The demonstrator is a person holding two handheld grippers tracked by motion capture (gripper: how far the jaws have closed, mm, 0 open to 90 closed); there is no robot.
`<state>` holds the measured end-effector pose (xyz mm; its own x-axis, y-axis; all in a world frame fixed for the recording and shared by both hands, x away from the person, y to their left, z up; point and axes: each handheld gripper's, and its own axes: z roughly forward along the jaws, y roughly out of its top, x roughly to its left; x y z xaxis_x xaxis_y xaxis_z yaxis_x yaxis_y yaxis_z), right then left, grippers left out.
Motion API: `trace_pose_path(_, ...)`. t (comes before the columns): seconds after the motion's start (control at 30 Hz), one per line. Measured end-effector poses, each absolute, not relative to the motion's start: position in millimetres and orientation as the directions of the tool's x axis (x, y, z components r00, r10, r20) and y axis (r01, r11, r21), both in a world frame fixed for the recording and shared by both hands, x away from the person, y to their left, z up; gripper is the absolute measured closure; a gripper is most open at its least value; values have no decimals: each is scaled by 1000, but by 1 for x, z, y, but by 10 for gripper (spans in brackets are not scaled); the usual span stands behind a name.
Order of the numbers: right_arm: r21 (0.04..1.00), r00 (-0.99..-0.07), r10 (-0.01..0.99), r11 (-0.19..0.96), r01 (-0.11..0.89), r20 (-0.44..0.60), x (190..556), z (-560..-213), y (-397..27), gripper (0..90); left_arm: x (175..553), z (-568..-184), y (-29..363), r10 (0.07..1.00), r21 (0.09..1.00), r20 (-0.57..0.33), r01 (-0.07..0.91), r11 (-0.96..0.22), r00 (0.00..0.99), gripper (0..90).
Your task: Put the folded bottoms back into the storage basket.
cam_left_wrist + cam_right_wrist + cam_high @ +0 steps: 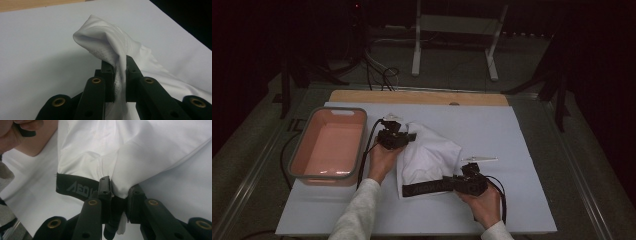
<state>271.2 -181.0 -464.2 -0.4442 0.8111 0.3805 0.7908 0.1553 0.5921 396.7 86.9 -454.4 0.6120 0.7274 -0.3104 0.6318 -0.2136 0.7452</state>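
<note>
Nearest the person, the right tongs [451,186] were clamped on the white garment [428,157] at its black lettered waistband [424,188], the fabric pinched between the pads low on the white table [492,135]. A little farther off, the left tongs [409,137] gripped a bunched fold of the same garment, lifting it off the table. Beyond on the left, a pink tub [329,145] stood just beside the left hand [383,161].

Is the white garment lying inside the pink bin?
No, the white garment lies on the table sheet to the right of the pink bin, whose inside is bare.
</note>
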Motion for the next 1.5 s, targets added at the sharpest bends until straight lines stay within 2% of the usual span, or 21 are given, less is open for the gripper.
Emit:
trace_pose_path(0.47,602,-460,789,147,785,408,277,-453,-175,769,398,-441,92,729,752,-313,628,-201,609,821)
trace_pose_path(1.5,631,-520,755,186,753,399,294,-429,-144,769,404,-414,115,735,759,-340,633,-154,586,821)
